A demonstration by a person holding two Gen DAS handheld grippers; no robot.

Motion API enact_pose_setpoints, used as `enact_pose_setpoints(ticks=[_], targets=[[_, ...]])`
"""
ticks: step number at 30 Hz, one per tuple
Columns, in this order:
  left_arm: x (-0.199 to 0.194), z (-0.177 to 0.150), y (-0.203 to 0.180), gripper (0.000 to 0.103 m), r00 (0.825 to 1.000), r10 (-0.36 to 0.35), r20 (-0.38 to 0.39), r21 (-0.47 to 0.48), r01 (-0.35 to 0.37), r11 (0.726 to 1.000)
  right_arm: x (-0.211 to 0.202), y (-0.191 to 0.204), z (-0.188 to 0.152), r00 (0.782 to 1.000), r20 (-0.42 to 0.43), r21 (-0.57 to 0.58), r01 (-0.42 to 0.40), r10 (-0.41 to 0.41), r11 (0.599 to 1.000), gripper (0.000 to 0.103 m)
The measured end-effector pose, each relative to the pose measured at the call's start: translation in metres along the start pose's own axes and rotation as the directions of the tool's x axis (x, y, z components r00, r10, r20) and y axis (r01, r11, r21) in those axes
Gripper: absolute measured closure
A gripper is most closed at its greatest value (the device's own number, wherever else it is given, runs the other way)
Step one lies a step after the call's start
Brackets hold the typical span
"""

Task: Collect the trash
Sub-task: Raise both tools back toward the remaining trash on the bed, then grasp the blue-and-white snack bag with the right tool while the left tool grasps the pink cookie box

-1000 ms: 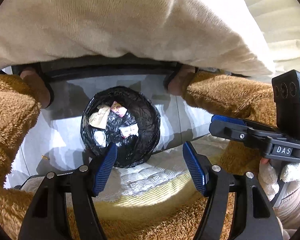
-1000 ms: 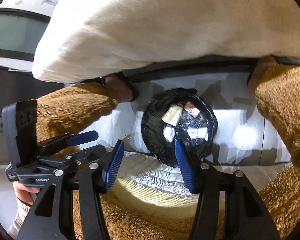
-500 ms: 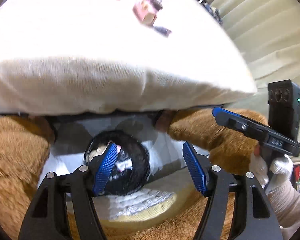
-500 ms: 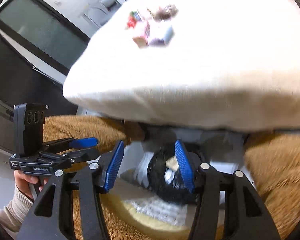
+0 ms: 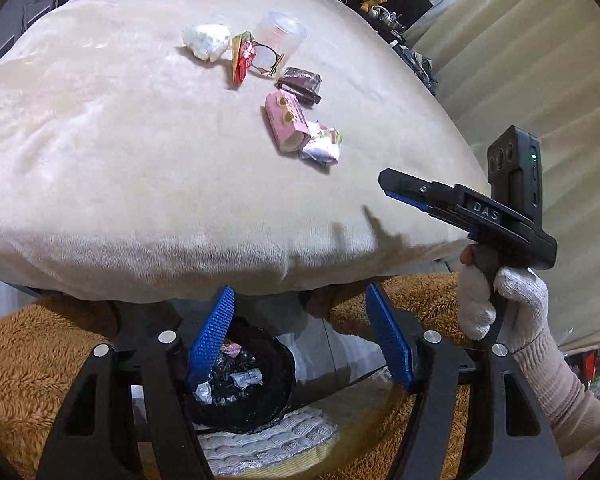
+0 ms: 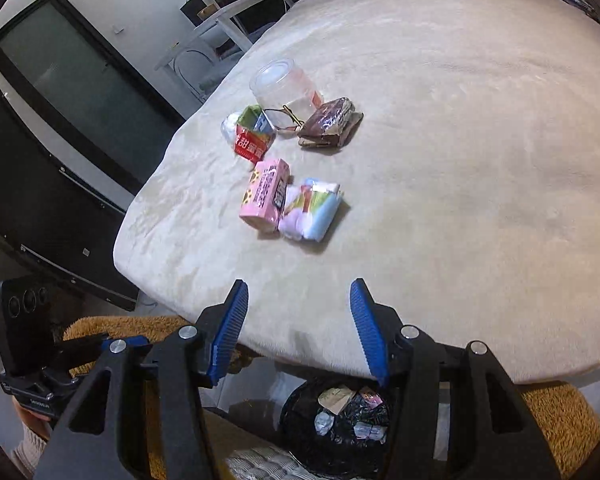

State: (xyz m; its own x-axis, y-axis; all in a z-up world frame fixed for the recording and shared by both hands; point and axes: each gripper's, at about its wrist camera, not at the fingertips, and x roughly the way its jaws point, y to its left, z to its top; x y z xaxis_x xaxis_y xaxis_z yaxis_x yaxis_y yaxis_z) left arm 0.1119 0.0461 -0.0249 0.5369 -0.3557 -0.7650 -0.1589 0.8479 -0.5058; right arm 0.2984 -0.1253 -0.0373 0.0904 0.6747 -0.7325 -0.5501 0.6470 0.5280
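Trash on the bed [image 6: 460, 160] sits well ahead of both sets of jaws now; a second ago the views were down on the bin [image 6: 336, 420], which is now low, under the fingers. Pink box [image 6: 265, 194] lies flat, long axis running away from the right gripper [image 6: 298, 328], pastel pack [image 6: 312, 210] touching it. Brown wrapper [image 6: 330, 128], red carton [image 6: 254, 138] and clear cup [image 6: 278, 86] are farther out. Left gripper [image 5: 300, 336] and right are both partly open, holding nothing.
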Motion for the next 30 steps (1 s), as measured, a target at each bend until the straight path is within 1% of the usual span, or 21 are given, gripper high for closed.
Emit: enact_pose_setpoints(ticks=[6, 9, 15, 17, 19, 21, 23, 26, 30], targets=[[-0.006, 0.013, 0.001, 0.036, 1.000, 0.001, 0.025, 0.003, -0.001, 1.000, 0.030, -0.006, 0.020, 1.000, -0.031, 0.012, -0.001, 0.002, 1.000, 0.050], [-0.008, 0.023, 0.002, 0.036, 0.999, -0.002, 0.035, 0.004, 0.002, 1.000, 0.038, -0.005, 0.022, 0.999, -0.042, 0.013, 0.002, -0.001, 1.000, 0.050], [-0.008, 0.035, -0.001, 0.036, 0.999, -0.004, 0.043, 0.016, 0.004, 1.000, 0.051, -0.011, 0.035, 0.998, -0.054, 0.055, -0.025, 0.028, 0.998, 0.050], [-0.007, 0.037, -0.001, 0.036, 0.999, -0.002, 0.040, 0.019, 0.002, 1.000, 0.055, -0.015, 0.037, 0.997, -0.064, 0.071, -0.028, 0.032, 0.997, 0.055], [-0.007, 0.039, 0.000, 0.036, 0.999, 0.000, 0.038, 0.019, -0.001, 1.000, 0.058, -0.018, 0.039, 0.996, -0.073, 0.088, -0.036, 0.043, 0.995, 0.056], [-0.005, 0.040, 0.002, 0.036, 1.000, 0.002, 0.031, 0.017, -0.003, 1.000, 0.059, -0.022, 0.039, 0.996, -0.077, 0.102, -0.033, 0.041, 0.994, 0.063], [-0.003, 0.040, 0.004, 0.036, 1.000, 0.004, 0.024, 0.012, -0.005, 1.000, 0.059, -0.023, 0.040, 0.996, -0.076, 0.104, -0.043, 0.051, 0.994, 0.067], [0.001, 0.040, 0.005, 0.036, 1.000, 0.004, 0.014, 0.007, -0.004, 1.000, 0.057, -0.024, 0.039, 0.996, -0.072, 0.105, -0.036, 0.044, 0.994, 0.071], [0.006, 0.043, 0.005, 0.036, 1.000, 0.011, 0.007, 0.008, -0.011, 1.000, 0.053, -0.024, 0.037, 0.998, -0.060, 0.103, -0.030, 0.036, 0.994, 0.073]])
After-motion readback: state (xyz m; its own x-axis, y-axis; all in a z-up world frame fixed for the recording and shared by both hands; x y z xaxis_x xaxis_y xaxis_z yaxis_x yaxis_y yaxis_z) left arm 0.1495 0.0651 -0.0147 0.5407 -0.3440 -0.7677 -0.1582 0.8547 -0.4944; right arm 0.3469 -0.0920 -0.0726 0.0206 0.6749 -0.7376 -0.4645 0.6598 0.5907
